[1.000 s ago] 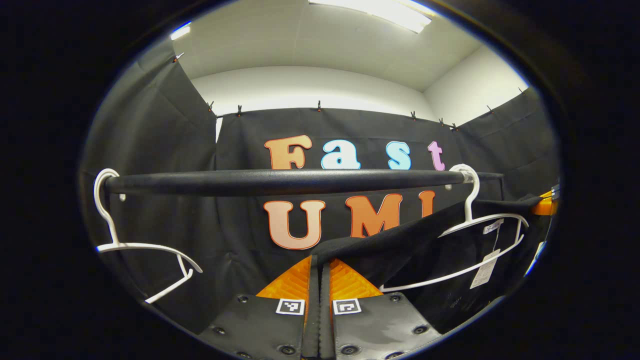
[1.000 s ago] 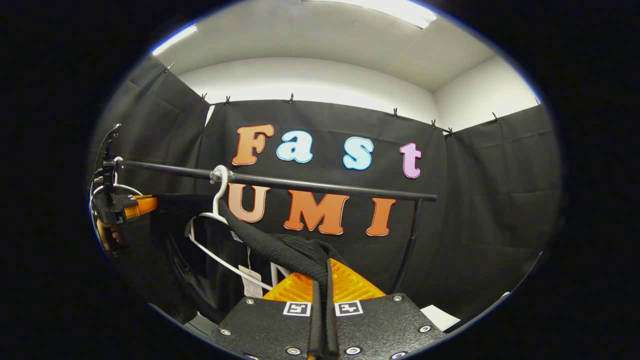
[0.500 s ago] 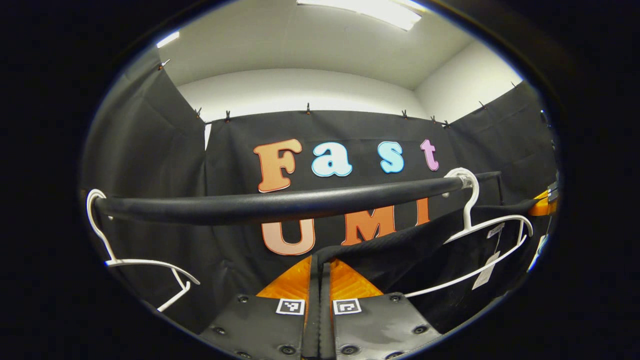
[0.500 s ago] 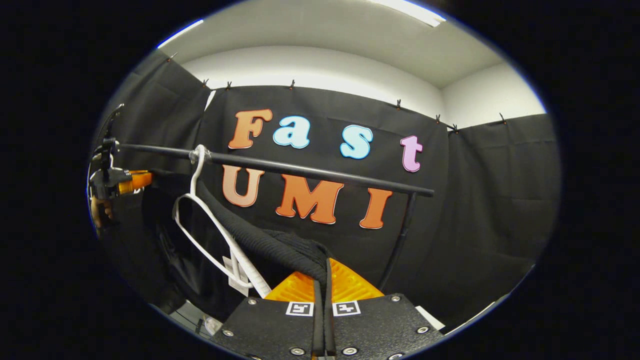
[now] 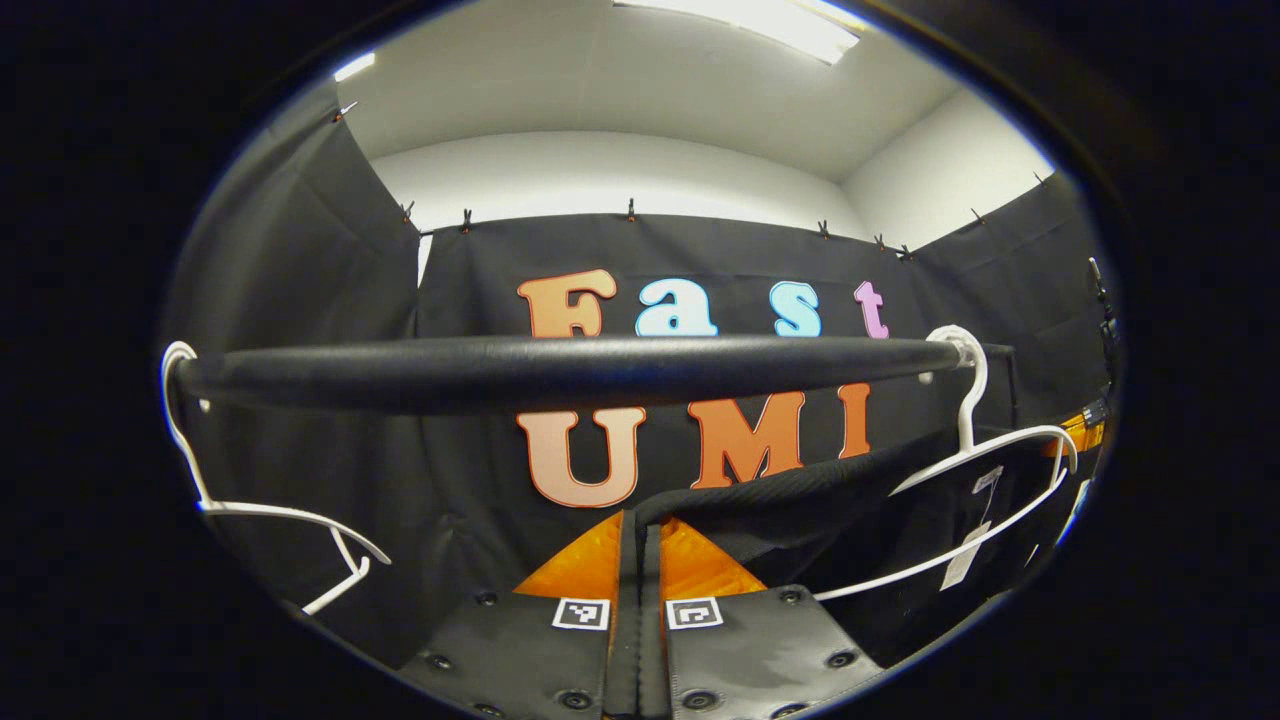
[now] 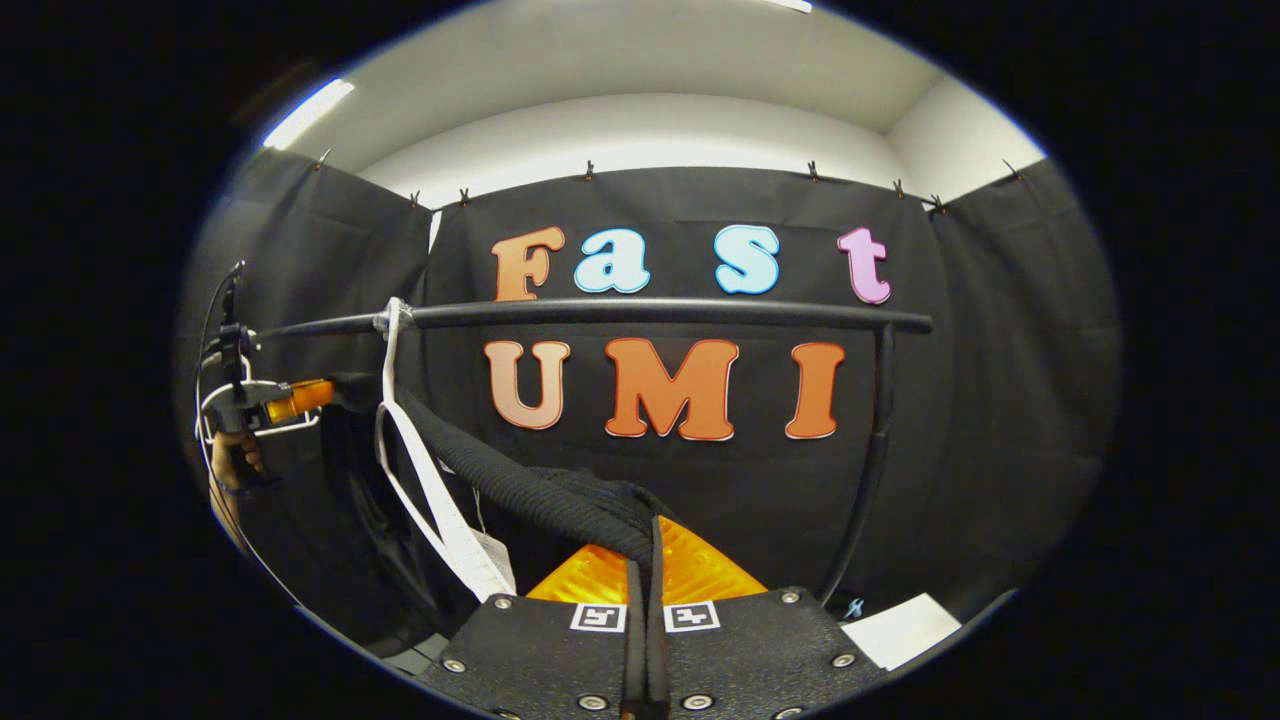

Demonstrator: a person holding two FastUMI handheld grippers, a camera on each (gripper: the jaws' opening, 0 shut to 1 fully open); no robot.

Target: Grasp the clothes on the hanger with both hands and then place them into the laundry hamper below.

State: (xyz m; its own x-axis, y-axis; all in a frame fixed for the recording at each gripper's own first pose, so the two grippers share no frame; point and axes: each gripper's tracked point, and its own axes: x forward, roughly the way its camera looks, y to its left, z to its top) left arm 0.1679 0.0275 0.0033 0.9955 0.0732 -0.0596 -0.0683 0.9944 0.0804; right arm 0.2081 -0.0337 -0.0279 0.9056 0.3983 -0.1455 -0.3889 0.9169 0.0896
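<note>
Left tool (image 5: 640, 530): fingers drawn together at 6 o'clock of the left gripper view, pinching the edge of the black garment (image 5: 800, 500), which runs from the fingertips toward 3 o'clock. Right tool (image 6: 645, 545): fingers likewise closed at 6 o'clock of the right gripper view, clamped on a bunched, ribbed fold of the same garment (image 6: 520, 490), which rises from the tips toward 10 o'clock. The garment is stretched between the two tools and hangs just below the black rail (image 5: 560, 365); the laundry hamper cannot be located. In the left gripper view the rail crosses the middle from 9 to 3 o'clock, directly ahead of the tool. A white hanger (image 5: 985, 470) hooks on the rail at 3 o'clock, its frame lying against the garment, with a paper tag (image 5: 965, 560) dangling beneath it. A second white hanger (image 5: 270, 520), bare, hooks on the rail at 9 o'clock. In the right gripper view the rail (image 6: 650, 312) spans 10 to 2 o'clock, with its upright post (image 6: 875, 440) at 3 o'clock. The garment's hanger (image 6: 420, 470) hangs edge-on at 9 o'clock beside the cloth. The left tool (image 6: 295, 398) and the hand (image 6: 238, 460) holding it appear at 9 o'clock. A white sheet (image 6: 900, 630) lies at 5 o'clock.
</note>
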